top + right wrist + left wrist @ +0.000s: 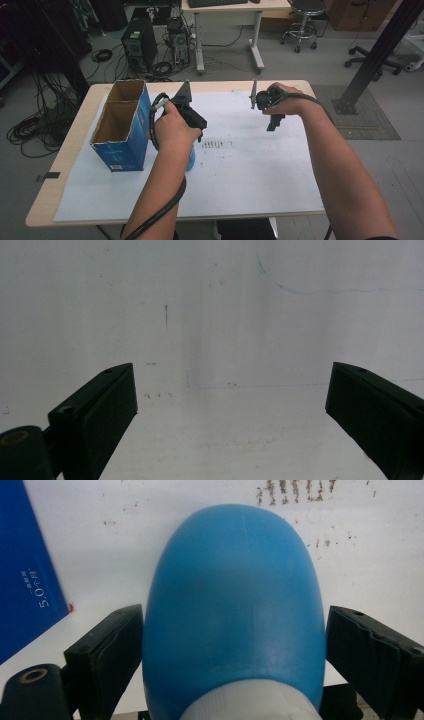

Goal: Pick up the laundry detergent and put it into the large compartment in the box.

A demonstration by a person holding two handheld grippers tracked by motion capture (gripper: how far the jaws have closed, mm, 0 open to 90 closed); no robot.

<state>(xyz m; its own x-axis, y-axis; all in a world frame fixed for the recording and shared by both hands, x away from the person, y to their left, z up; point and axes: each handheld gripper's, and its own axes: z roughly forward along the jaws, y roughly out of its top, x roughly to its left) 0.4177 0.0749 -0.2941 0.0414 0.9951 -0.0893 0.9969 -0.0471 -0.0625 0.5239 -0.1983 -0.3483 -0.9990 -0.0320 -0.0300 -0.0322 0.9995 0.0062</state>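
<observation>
1. Lying on the white paper sheet [250, 170] that covers the table [75, 125], a blue bottle [235, 610] is seen between the two black jaws of the left gripper [235, 650].
2. Its rounded blue body is seen pointing away from the camera in the left gripper view, and a white ribbed cap [250, 705] is seen at the near end.
3. The left pad appears to meet the bottle's side, while a thin gap is seen at the right pad, so a firm pinch cannot be confirmed; the jaws are spread about as wide as the bottle.
4. In the high view the bottle [191, 159] is mostly hidden under the left hand [172, 130], just right of the blue cardboard box [122, 125].
5. The box is seen standing open-topped near the table's left edge, with two compartments.
6. A patch of dark specks [215, 144] is seen on the paper just right of the bottle.
7. The right gripper [270, 107] is held well to the right of the bottle, above bare paper; its jaws are spread wide with nothing between them.
</observation>
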